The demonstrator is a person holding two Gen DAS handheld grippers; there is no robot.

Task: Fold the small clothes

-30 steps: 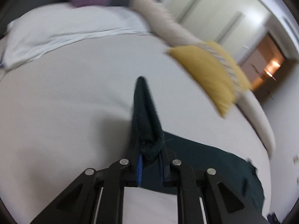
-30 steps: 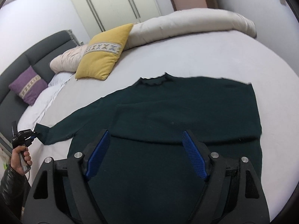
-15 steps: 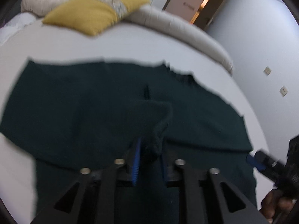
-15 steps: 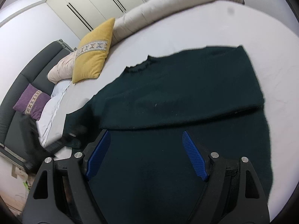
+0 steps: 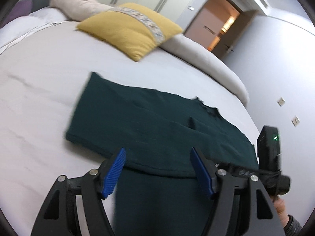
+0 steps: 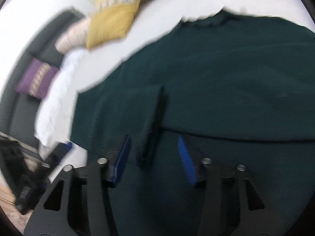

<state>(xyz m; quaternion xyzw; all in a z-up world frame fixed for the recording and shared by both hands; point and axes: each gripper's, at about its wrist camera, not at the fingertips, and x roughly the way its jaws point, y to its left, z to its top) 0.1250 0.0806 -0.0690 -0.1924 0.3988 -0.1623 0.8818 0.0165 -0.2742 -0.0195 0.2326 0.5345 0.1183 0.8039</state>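
Observation:
A dark green sweater [image 5: 157, 129] lies flat on the white bed [image 5: 39, 90], both sleeves folded across its body. My left gripper [image 5: 158, 169] is open and empty, just above the sweater's near part. My right gripper [image 6: 153, 158] is open above the sweater [image 6: 226, 90]; the folded sleeve's cuff [image 6: 147, 141] lies between its blue pads, not pinched. The right gripper's body shows at the right of the left wrist view [image 5: 269, 157]. The right wrist view is blurred.
A yellow cushion [image 5: 130, 29] and a long beige bolster [image 5: 196, 55] lie at the far side of the bed. A purple cushion [image 6: 37, 78] leans on the dark headboard. A door [image 5: 220, 25] stands open beyond.
My left gripper carried the sleeve across onto the sweater's body, let it go and opened. My right gripper moved in low over the sweater toward the laid cuff.

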